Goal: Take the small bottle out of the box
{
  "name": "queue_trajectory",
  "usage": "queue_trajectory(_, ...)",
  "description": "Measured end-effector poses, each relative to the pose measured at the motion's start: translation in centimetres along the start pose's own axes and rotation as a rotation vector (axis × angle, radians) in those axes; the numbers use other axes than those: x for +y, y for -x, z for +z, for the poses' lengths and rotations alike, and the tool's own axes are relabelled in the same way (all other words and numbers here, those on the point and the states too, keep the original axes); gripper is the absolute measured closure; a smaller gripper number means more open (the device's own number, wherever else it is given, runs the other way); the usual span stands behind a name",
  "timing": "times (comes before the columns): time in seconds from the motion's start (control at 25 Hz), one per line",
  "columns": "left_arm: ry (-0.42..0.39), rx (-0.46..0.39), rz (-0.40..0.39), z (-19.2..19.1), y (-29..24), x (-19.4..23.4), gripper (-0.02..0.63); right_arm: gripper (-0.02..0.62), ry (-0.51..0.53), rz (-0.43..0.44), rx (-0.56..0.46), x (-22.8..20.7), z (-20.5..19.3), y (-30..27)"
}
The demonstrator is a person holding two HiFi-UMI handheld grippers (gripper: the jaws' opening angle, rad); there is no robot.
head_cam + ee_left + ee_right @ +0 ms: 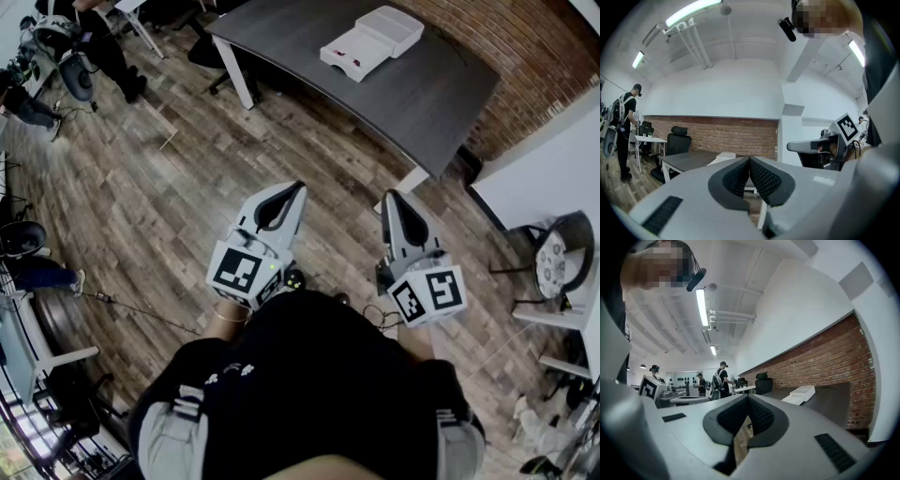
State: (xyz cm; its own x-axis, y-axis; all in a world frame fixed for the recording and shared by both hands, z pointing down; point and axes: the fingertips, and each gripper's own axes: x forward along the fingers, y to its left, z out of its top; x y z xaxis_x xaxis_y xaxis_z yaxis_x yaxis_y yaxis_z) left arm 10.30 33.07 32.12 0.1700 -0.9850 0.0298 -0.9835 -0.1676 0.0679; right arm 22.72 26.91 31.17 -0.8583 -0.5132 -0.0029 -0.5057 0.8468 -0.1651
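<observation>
Currently left claw (292,190) and right claw (395,199) are both closed, empty, held over the floor (178,178). White box (372,42) sits on the dark worktop (441,98), well apart from both; bottle not visible.

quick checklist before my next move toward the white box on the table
1. Left tool empty: ok, jaws together, nothing between them.
2. Right tool empty: ok, jaws together, nothing between them.
3. Tools open for a grasp: not ok, both shut.
4. White box close to the tools: not ok, it sits on the dark table well ahead of both.
5. Small bottle located: cannot tell, the box's inside doesn't show.
</observation>
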Motion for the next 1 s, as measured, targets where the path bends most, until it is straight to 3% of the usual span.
queue_trajectory(0.56, 0.032, 0.014, -0.039, -0.9, -0.9, 0.5, 0.601, 0.597, -0.057, -0.039, -0.008, -0.5, -0.3, 0.0)
queue_trajectory(1.0, 0.034, -0.006, -0.091, -0.5, -2.0, 2.1, 0.601, 0.595, -0.028, -0.143, 0.006, -1.6, -0.4, -0.4)
